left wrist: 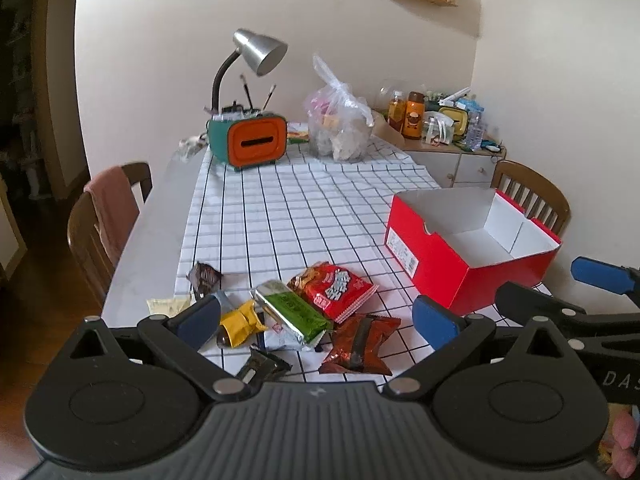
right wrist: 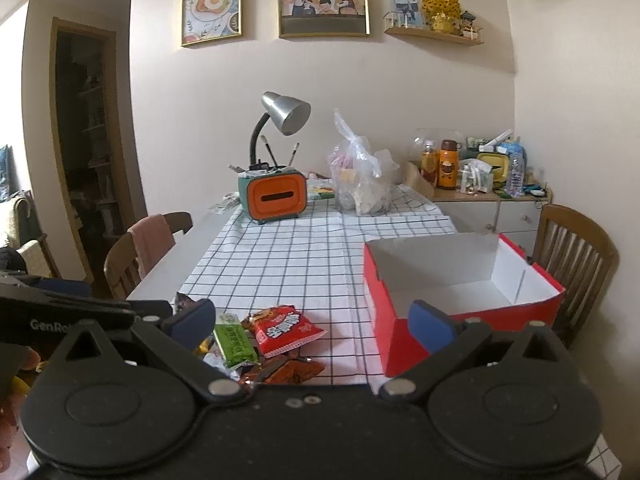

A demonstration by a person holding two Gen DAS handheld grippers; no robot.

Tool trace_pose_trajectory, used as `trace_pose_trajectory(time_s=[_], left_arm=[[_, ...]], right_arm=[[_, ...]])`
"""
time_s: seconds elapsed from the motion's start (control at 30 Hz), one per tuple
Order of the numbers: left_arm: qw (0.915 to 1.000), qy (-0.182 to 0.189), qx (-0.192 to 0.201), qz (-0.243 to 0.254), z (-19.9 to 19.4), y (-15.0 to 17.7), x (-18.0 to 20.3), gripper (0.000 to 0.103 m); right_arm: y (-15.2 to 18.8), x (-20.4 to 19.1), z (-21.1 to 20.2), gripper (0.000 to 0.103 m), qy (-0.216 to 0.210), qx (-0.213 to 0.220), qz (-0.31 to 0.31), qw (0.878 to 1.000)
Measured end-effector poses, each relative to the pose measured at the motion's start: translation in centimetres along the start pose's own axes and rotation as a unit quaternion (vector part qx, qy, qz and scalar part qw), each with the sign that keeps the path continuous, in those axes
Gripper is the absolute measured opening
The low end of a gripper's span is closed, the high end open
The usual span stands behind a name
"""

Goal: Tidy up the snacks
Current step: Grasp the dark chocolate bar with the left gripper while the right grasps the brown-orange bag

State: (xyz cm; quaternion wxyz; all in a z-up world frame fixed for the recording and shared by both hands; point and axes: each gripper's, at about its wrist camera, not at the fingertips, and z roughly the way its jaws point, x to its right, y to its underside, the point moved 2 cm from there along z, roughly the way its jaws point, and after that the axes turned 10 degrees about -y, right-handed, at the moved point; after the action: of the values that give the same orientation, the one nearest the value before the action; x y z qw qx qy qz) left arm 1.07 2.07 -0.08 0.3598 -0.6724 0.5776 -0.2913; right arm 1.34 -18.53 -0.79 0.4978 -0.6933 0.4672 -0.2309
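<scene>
Several snack packets lie heaped on the checked cloth near the table's front edge: a red packet [left wrist: 334,289] [right wrist: 286,330], a green-and-silver bar [left wrist: 294,314] [right wrist: 234,344], a yellow wrapper [left wrist: 242,324], a brown-red packet [left wrist: 360,346] [right wrist: 294,372] and a dark small packet [left wrist: 205,276]. An empty red box [left wrist: 432,256] [right wrist: 400,344] with a white inside stands to their right. My left gripper [left wrist: 318,318] hangs open just above the heap, holding nothing. My right gripper [right wrist: 312,320] is open too, between the heap and the box's near corner.
At the table's far end stand an orange-and-teal holder [left wrist: 252,144] with a grey desk lamp [left wrist: 260,52] and a clear plastic bag [left wrist: 340,128]. Wooden chairs [left wrist: 108,220] [right wrist: 572,252] flank the table. A cluttered sideboard [right wrist: 480,200] lines the right wall.
</scene>
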Motion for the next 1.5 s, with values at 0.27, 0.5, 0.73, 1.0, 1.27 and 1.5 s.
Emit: trace_pose_trajectory(time_s=[0.27, 0.5, 0.73, 1.0, 1.27, 1.5], left_arm=[[0.9975, -0.016, -0.068, -0.007, 3.3, 1.6, -0.8, 0.103], [0.9892, -0.094, -0.105, -0.040, 6.2, 2.3, -3.6, 0.103], [0.9886, -0.071, -0.133, -0.002, 8.9, 3.4, -4.7, 0.103], [0.9852, -0.040, -0.155, 0.061, 12.4, 4.2, -4.1, 0.102], [0.9797, -0.032, -0.170, 0.101, 15.4, 4.2, -3.1, 0.100], [0.9751, -0.029, -0.188, 0.113, 17.3, 4.4, -2.9, 0.093]], right_arm=[[0.6, -0.1, 2.9, 0.103, -0.025, -0.034, -0.013, 0.999], [1.4, 0.6, 6.9, 0.101, -0.040, -0.085, -0.019, 0.995], [2.3, 2.1, 11.4, 0.097, -0.033, -0.141, 0.011, 0.989], [3.3, 2.0, 17.3, 0.092, -0.018, -0.220, 0.072, 0.973], [4.6, 2.9, 21.8, 0.090, 0.031, -0.292, 0.164, 0.942], [5.7, 1.5, 23.9, 0.089, 0.040, -0.325, 0.156, 0.932]])
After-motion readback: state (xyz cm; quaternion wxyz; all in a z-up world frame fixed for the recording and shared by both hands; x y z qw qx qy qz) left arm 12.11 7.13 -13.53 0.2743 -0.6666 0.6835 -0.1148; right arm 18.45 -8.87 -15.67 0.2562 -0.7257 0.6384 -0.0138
